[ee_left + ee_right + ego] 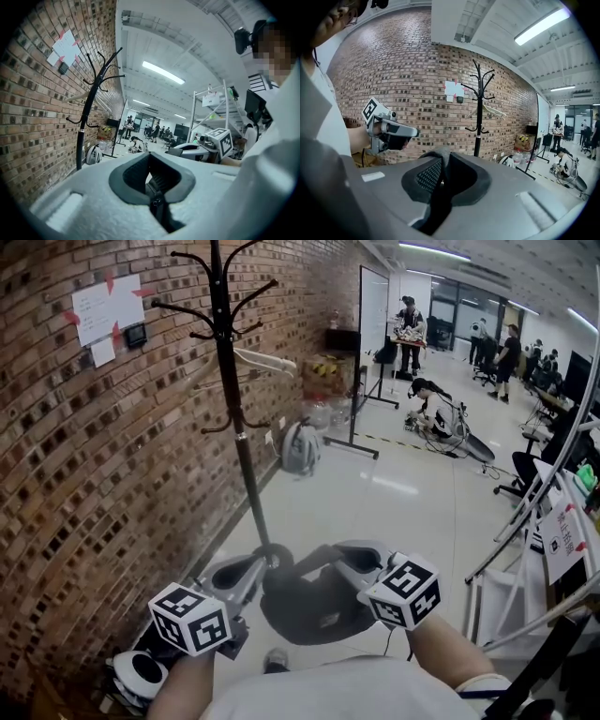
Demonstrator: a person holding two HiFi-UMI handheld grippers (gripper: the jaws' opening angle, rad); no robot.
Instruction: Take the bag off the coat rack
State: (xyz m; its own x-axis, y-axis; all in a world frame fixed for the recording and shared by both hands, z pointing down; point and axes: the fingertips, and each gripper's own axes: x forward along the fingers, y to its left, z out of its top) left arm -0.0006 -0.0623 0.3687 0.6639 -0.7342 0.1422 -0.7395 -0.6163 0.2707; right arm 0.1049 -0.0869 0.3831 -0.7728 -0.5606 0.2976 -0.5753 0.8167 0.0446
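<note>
A dark grey bag (314, 604) hangs between my two grippers, low in front of me and apart from the black coat rack (225, 381). The left gripper (265, 561) is shut on a dark strap with a buckle (154, 199), which runs between its pads (133, 174). On the other side, the right gripper (343, 555) is shut on a grey strap (439, 157) of the same bag. The rack's pole (253, 493) stands just beyond the bag, and its hooks carry only a white hanger (267, 359). In the right gripper view the left gripper (405, 133) shows at left.
A brick wall (84, 474) runs along the left. A grey helmet-like object (300, 448) lies by the wall past the rack, near a whiteboard stand (372, 310). Metal shelving (553, 549) stands at right. A white device (141, 673) sits at lower left. People work far back.
</note>
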